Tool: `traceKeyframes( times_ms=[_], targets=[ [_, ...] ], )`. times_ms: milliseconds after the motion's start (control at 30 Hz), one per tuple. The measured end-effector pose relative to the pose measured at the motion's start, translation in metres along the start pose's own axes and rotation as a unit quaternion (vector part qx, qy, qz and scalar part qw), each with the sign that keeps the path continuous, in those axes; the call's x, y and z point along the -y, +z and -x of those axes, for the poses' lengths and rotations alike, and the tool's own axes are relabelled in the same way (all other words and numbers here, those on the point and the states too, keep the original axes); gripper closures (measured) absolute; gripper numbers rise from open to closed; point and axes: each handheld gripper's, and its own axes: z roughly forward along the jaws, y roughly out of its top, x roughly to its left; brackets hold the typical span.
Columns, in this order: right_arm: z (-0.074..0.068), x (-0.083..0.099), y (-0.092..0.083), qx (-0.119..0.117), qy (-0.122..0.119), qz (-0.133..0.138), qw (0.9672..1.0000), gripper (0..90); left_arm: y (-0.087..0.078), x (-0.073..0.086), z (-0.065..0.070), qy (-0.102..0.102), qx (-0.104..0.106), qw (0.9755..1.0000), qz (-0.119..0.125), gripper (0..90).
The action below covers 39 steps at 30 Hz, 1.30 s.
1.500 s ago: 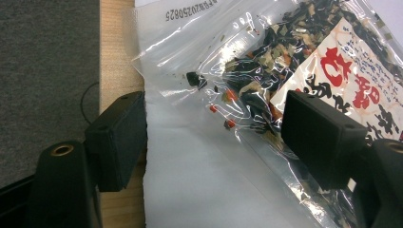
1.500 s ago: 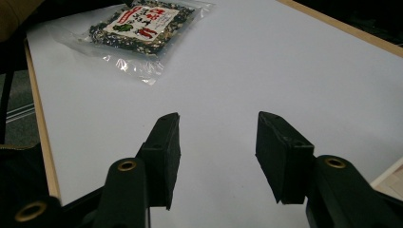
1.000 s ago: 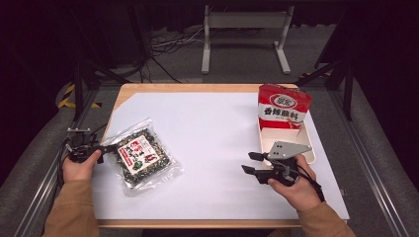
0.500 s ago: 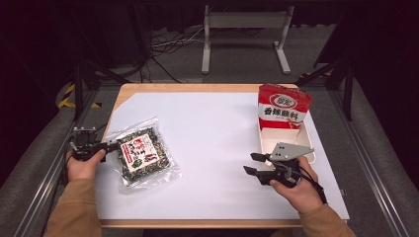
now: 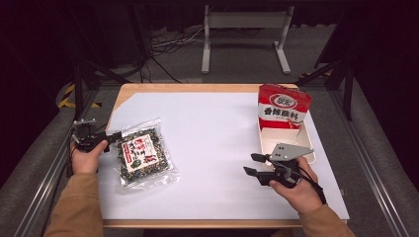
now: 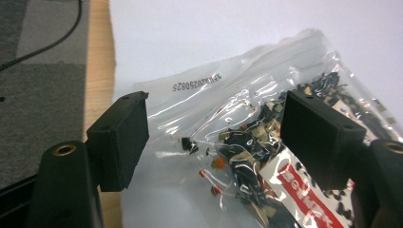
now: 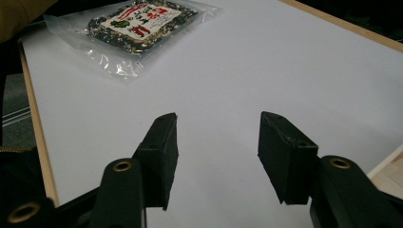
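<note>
Your left gripper (image 5: 114, 136) sits at the left edge of the table (image 5: 207, 118), its jaws just reopened and now wide, straddling the sealed top edge of the clear snack packet (image 5: 143, 157) without pressing it. That packet lies flat near the left edge. Your right gripper (image 5: 253, 164) hovers over bare white surface near the front right, jaws apart with nothing between them, just beside the white tray (image 5: 284, 137) and the red bag (image 5: 283, 107).
</note>
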Motion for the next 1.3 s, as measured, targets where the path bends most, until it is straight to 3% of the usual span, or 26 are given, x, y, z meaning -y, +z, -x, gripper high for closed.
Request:
traceKeyframes(
  times_ms=[33, 100, 167, 233, 433, 500, 533, 600, 800, 933, 967, 1067, 1133, 1300],
  targets=[
    [0.0, 0.0, 0.001, 0.0, 0.0, -0.001, 1.0, 48.2, 0.003, -0.003, 0.0, 0.009, -0.005, 0.9999, -0.009, 22.7],
    [-0.001, 0.001, 0.002, 0.0, 0.001, -0.004, 1.0, 47.9, 0.005, -0.005, 0.0, 0.002, 0.004, 1.0, 0.006, 22.1],
    [-0.001, 0.002, 0.002, 0.0, 0.003, -0.006, 1.0, 47.8, 0.009, -0.005, -0.001, -0.014, 0.01, 0.9998, -0.003, 21.6],
    [-0.002, 0.003, 0.002, 0.0, 0.003, -0.007, 1.0, 47.7, 0.011, -0.005, -0.002, -0.013, 0.009, 0.9999, -0.007, 20.2],
    [-0.003, 0.006, 0.0, 0.001, 0.005, -0.007, 1.0, 47.3, 0.015, -0.004, -0.005, -0.006, -0.002, 0.9999, -0.01, 20.8],
    [-0.003, 0.006, 0.0, 0.001, 0.005, -0.008, 1.0, 47.3, 0.015, -0.004, -0.006, -0.003, -0.014, 0.9999, -0.009, 20.5],
    [-0.004, 0.006, 0.0, 0.0, 0.004, -0.008, 1.0, 47.2, 0.014, -0.004, -0.006, -0.008, -0.023, 0.9997, -0.009, 19.6],
    [-0.004, 0.007, 0.001, 0.0, 0.004, -0.009, 0.9999, 47.1, 0.013, -0.003, -0.011, -0.01, -0.02, 0.9997, -0.009, 18.9],
    [-0.004, 0.008, 0.004, -0.004, 0.004, -0.014, 0.9999, 46.9, 0.016, -0.003, -0.005, 0.018, -0.013, 0.9998, 0.001, 24.8],
    [-0.005, 0.008, 0.004, -0.004, 0.004, -0.013, 0.9999, 46.6, 0.012, -0.003, 0.0, 0.039, -0.029, 0.9988, 0.001, 28.3],
    [-0.005, 0.009, 0.004, -0.004, 0.005, -0.013, 0.9999, 46.6, 0.01, -0.003, 0.001, 0.045, -0.03, 0.9985, -0.005, 33.2],
    [-0.005, 0.009, 0.004, -0.005, 0.005, -0.013, 0.9999, 46.6, 0.011, -0.002, 0.002, 0.049, -0.012, 0.9986, -0.014, 34.4],
    [-0.005, 0.009, 0.005, -0.005, 0.004, -0.013, 0.9999, 46.6, 0.014, -0.001, 0.001, 0.035, 0.009, 0.9992, -0.019, 34.4],
    [-0.005, 0.008, 0.005, -0.005, 0.004, -0.013, 0.9999, 46.5, 0.018, -0.001, 0.008, 0.035, 0.017, 0.9989, -0.024, 34.3]
  ],
)
